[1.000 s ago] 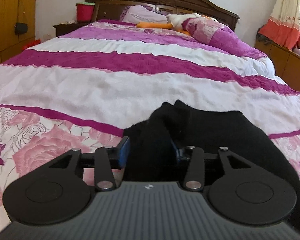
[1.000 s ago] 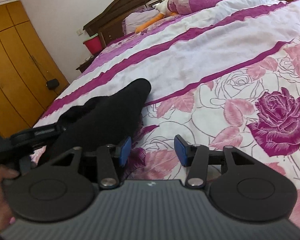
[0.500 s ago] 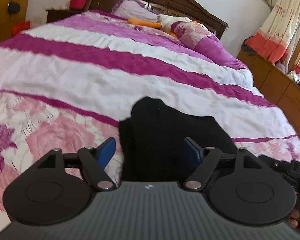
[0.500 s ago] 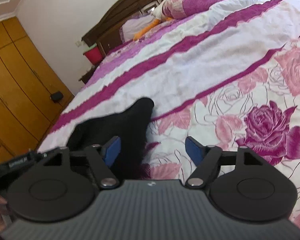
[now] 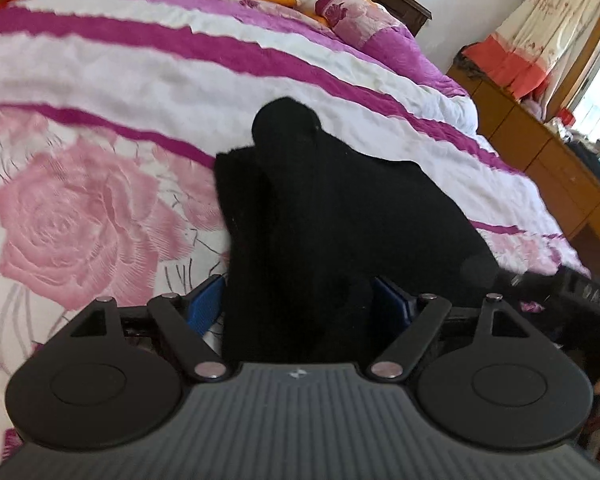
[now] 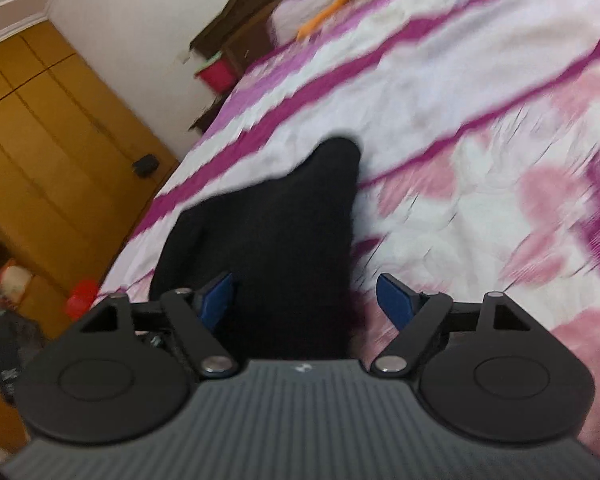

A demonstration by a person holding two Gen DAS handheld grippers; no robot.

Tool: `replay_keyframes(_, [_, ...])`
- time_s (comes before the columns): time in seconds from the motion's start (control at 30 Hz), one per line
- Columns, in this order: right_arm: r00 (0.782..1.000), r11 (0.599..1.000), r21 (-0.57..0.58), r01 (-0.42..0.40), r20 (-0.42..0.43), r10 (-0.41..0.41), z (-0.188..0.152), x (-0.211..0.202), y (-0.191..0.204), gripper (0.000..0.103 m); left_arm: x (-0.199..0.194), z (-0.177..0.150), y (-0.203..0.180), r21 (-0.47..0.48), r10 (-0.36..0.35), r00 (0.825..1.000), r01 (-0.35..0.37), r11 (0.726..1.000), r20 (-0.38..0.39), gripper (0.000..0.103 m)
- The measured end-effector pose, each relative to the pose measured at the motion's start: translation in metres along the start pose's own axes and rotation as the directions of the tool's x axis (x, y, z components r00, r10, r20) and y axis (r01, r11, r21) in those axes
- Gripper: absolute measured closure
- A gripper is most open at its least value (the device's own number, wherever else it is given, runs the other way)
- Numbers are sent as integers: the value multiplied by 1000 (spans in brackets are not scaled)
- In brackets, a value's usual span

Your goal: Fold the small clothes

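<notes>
Your small black knitted garment (image 5: pixel 340 216), soft and sock-like as far as the dark fabric lets you tell, lies on the bed's white, magenta-striped, rose-printed quilt (image 5: pixel 100 92), near the edge closest to you. That gives you a broad, soft, flat surface to crease it against.

Your left tongs (image 5: pixel 300 304) stand wide, one blue pad (image 5: pixel 206 304) showing on the left of the cloth and the other at its right edge, with the near end of the garment lying between them. They straddle the fabric without pinching it, so for now the cloth carries its own weight on the quilt.

Your right tongs (image 6: pixel 308 300) are wide too. In the right wrist view the black garment (image 6: pixel 272 232) runs away from them to a narrow rounded tip, and its near end covers the space by the left blue pad (image 6: pixel 218 300); the right pad sits apart, over bare quilt. This view is blurred, so you cannot tell whether that left pad touches the cloth.

Both tools sit at the same near end, which suits a lengthwise fold: pinch two corners there and carry them toward the far tip. The fold looks not yet made. The fabric will likely sag and slide if you grip only one layer.
</notes>
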State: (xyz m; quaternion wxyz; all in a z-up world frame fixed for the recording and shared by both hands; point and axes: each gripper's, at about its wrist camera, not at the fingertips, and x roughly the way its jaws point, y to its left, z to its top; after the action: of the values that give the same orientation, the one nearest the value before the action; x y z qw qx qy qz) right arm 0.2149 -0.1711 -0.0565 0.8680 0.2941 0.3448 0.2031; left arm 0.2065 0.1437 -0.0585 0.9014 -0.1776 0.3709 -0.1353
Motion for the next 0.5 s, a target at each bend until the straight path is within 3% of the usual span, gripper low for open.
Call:
replay_keyframes(0.07, [999,999,18,-35,-15,35,-6,10,-3,23,4,0,3,-6,-20,1000,20,1000,-6,19])
replay_keyframes(0.2, [999,997,-68,-36,-18,34,-14,23,8,23,7,-3,-2,20,-45,999,45,999,-9,21])
replay_keyframes(0.27, [999,996,-82,-38,-23,36,-14,26,12,23,9,-4,-3,8,-78,997,78,997,-9,40])
replay_keyframes(0.37, [999,997,-67,-42,-21,41,-12,28,15,37,11,-3,-2,-52,-111,994,111,993,-11,53])
replay_keyframes(0.4, [998,997,-57,-52,-26,51,-11,27,16,45,10,-3,-2,-69,-115,993,115,991,-6,55])
replay_keyframes(0.5, [997,996,-50,-70,-32,69,-7,14,19,53,3,-4,-7,-98,-125,992,125,987,7,58])
